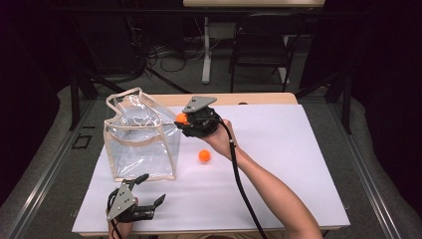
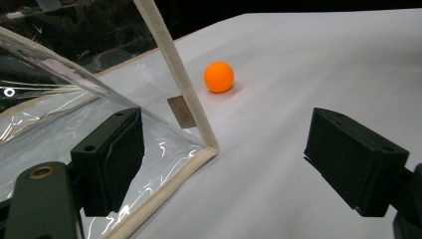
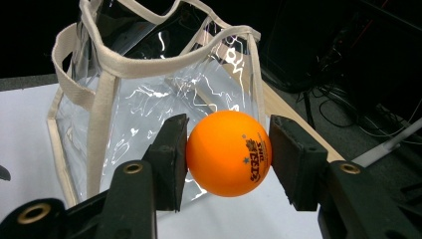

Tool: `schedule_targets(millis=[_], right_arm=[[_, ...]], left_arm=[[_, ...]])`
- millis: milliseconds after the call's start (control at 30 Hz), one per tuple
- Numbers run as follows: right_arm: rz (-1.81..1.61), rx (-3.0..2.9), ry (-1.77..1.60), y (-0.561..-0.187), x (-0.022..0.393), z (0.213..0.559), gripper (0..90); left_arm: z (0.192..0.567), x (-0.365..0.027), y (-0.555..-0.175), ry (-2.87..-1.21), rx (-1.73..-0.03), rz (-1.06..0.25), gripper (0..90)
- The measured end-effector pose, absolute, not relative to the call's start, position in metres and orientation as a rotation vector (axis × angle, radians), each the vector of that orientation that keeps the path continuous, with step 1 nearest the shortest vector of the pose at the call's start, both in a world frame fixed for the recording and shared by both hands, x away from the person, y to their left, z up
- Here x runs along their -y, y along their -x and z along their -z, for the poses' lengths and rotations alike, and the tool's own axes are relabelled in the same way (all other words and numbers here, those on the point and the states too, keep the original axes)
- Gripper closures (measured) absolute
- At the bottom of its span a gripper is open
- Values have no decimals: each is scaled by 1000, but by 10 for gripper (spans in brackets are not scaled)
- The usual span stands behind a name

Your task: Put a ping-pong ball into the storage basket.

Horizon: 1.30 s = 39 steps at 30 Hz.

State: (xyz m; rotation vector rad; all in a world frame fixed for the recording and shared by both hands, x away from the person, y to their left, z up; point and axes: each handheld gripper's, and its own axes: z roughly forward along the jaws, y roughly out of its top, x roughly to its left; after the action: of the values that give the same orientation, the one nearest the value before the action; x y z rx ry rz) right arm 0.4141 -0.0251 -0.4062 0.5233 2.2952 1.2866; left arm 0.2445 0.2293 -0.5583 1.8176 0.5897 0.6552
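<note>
Near edge, left: the left gripper rests low over the white table, its jaws standing wide apart with nothing between them. In the left gripper view the near corner of the clear bag sits just ahead of the jaws, closer to the left one, apart from both.

Middle of the table: a loose orange ball lies on the white surface, just right of the bag and clear of its wall. The left gripper view shows this same loose ball beyond the bag's cream-trimmed edge.

Farther back: the clear bag stands upright on the left half of the table, mouth open, cream handles raised. The right gripper is held above the table at the bag's upper right edge. Its jaws are closed on a second orange ball, both pads pressing its sides; printed lettering shows on the ball's face. The held ball is just outside the bag's rim, not inside it.
</note>
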Motion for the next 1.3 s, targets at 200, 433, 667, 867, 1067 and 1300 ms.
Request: schedule_targets(millis=[200, 433, 667, 867, 1067, 1300], right_arm=[[-1288, -2295, -520, -417, 22, 402, 509], [-1286, -2295, -524, -419, 19, 400, 509], [-1283, -2291, -520, -422, 17, 395, 509], [-1281, -2287, -511, -422, 14, 391, 509], [-1289, -2290, -500, -423, 10, 387, 509], [-1294, -2281, -486, -423, 7, 382, 509]], left_arm=[[558, -230, -245, -1820, -589, -656, 157], [558, -230, -245, -1821, -589, -656, 157], [558, -229, -244, -1815, -592, -655, 157], [558, -230, -244, -1814, -592, -657, 157], [558, -230, -244, -1816, -591, -656, 157], [558, -230, -244, -1814, -592, -656, 157]])
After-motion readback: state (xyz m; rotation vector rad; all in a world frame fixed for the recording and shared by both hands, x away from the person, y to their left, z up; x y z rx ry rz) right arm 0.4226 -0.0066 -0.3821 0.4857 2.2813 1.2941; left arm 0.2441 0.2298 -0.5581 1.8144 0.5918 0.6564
